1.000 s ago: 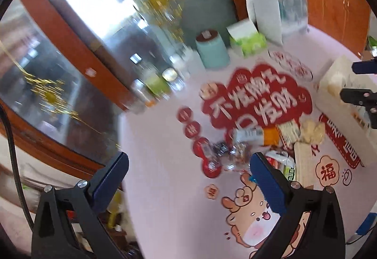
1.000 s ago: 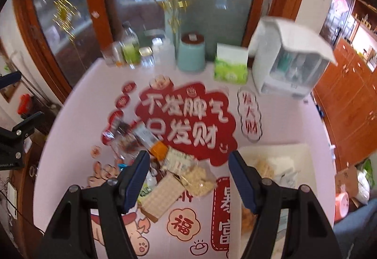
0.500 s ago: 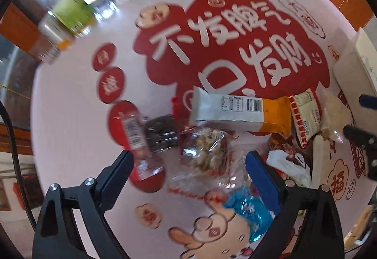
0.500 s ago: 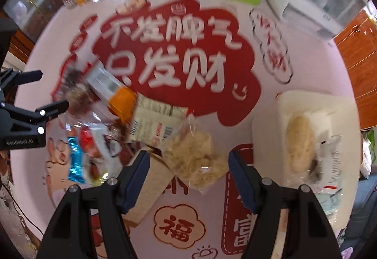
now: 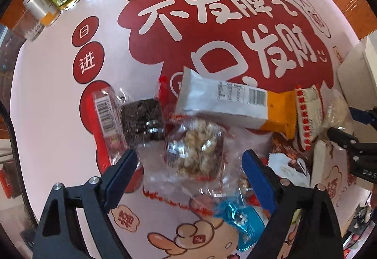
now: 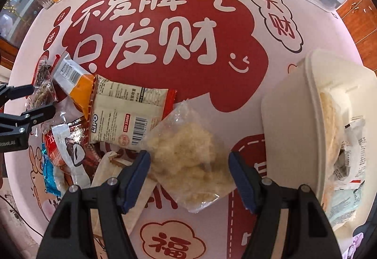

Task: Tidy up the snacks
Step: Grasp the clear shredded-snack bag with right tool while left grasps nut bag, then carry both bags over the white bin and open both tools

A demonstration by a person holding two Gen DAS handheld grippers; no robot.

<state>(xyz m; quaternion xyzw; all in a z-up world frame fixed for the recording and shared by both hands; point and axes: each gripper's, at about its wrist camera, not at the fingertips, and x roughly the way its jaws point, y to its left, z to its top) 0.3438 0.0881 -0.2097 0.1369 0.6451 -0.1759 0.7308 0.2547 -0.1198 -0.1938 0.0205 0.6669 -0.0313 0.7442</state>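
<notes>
Straddling a clear crumb bag [image 6: 188,160] beside the "LiPO" packet [image 6: 127,112], both claws gape apart, empty.

Snack pile [image 6: 113,117] crowds left, white bin [image 6: 329,131] blocks right (bare mat [image 6: 165,42] between, behind)

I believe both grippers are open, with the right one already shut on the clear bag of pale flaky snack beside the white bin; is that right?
Not quite: the right gripper is open too. In the right wrist view its jaws stand apart on either side of the clear bag of pale flaky snack, beside the white bin. The left gripper is open.
</notes>
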